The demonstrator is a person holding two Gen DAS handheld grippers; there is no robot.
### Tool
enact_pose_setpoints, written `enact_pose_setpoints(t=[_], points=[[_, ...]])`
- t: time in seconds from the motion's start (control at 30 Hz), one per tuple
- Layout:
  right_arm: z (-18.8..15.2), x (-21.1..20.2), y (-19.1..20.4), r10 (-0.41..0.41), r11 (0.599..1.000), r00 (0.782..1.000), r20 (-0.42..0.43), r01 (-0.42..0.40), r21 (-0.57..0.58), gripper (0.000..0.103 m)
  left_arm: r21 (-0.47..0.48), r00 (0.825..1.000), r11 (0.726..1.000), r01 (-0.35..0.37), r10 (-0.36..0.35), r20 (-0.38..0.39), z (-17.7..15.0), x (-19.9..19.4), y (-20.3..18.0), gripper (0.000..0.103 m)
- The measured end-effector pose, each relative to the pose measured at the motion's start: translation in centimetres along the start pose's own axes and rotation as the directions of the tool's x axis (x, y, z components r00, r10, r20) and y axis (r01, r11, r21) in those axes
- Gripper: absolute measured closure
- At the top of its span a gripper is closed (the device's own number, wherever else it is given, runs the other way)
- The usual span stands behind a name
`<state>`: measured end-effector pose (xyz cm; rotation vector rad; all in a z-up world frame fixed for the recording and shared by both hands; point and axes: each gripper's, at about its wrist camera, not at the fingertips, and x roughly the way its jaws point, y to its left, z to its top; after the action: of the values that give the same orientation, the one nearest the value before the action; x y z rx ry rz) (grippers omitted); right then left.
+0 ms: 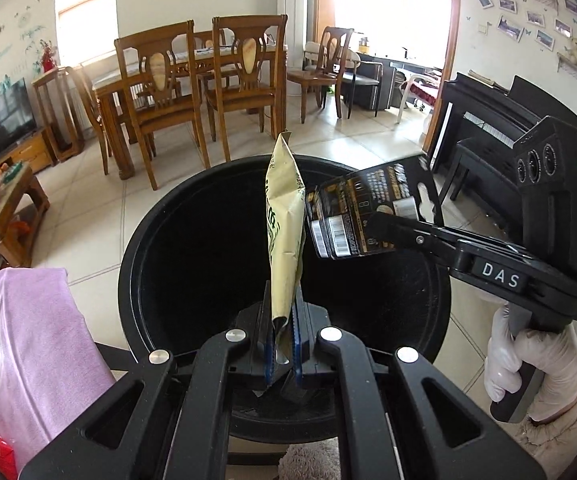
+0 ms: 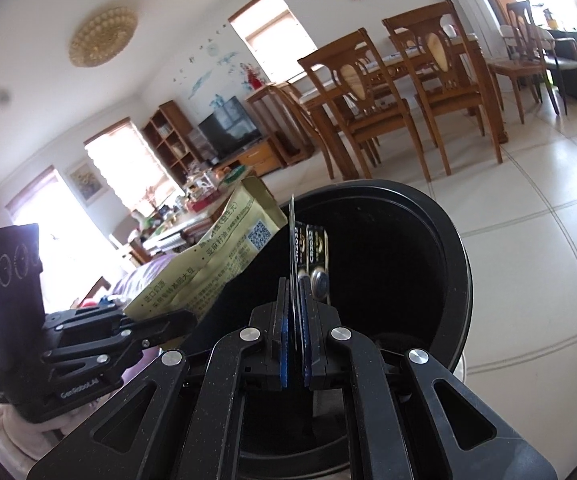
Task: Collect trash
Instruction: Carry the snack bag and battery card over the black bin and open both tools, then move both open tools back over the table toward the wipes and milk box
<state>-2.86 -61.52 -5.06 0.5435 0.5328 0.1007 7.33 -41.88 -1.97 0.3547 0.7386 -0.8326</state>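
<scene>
Hanging over the mouth of the round black plastic bin [image 1: 144, 240]: a pale gold foil pouch [image 1: 284, 216], long axis toward 12 o'clock from the left gripper [image 1: 282, 344], fingers pinching its bottom edge. At 2 o'clock, a black coin-battery blister card [image 1: 368, 216], pinched by the right gripper [image 2: 296, 312], also above the opening; both look ready to drop

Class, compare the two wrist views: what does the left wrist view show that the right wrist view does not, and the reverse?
Left only: a black upright piano and a white-gloved hand.
Right only: a round gold ceiling lamp and a wooden bookshelf.
Both: the round black trash bin, the yellow-green foil pouch and the black battery card.
</scene>
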Motion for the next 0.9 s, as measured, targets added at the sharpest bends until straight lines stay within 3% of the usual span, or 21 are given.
enact_pose_setpoints(t=[0.23,0.3,0.37,0.43,0.47,0.57,0.63,0.7,0.9], points=[[0.0,0.7,0.7,0.001,1.0,1.0,-0.008,-0.001,0.002,0.096,0.013,0.999,1.0,-0.021,0.021,-0.03,0.3,0.6,-0.8,0.09],[0.2,0.7,0.9,-0.001,1.0,1.0,-0.006,0.001,0.002,0.087,0.025,0.999,0.999,-0.031,0.032,-0.032,0.3,0.5,-0.9,0.086],[0.4,0.7,1.1,-0.002,1.0,1.0,-0.002,0.002,0.004,0.053,0.033,0.998,0.998,-0.055,0.056,-0.024,0.1,0.1,-1.2,0.067],[0.3,0.5,1.6,-0.012,1.0,1.0,0.015,0.012,0.0,0.045,0.038,0.996,0.996,-0.086,0.085,0.019,0.1,-1.0,-1.4,0.028],[0.3,0.4,1.6,-0.015,1.0,1.0,0.018,0.015,-0.004,0.045,0.04,0.994,0.994,-0.098,0.097,0.041,0.1,-1.4,-1.4,0.024],[0.5,0.3,2.2,-0.014,1.0,0.999,0.031,0.014,-0.01,0.044,0.061,0.99,0.991,-0.12,0.115,0.076,0.2,-2.9,-1.7,0.023],[0.6,0.2,2.5,-0.024,1.0,0.999,0.041,0.024,-0.016,0.032,0.061,0.988,0.989,-0.132,0.126,0.089,0.2,-3.5,-1.7,0.016],[0.6,0.0,3.4,-0.039,0.999,0.998,0.054,0.041,-0.033,0.027,0.055,0.985,0.989,-0.139,0.132,0.111,0.1,-4.5,-1.7,0.012],[0.9,0.4,6.4,-0.059,0.995,0.997,0.053,0.062,-0.075,0.019,0.018,0.979,0.989,-0.149,0.145,0.144,-0.6,-6.9,0.0,0.012]])
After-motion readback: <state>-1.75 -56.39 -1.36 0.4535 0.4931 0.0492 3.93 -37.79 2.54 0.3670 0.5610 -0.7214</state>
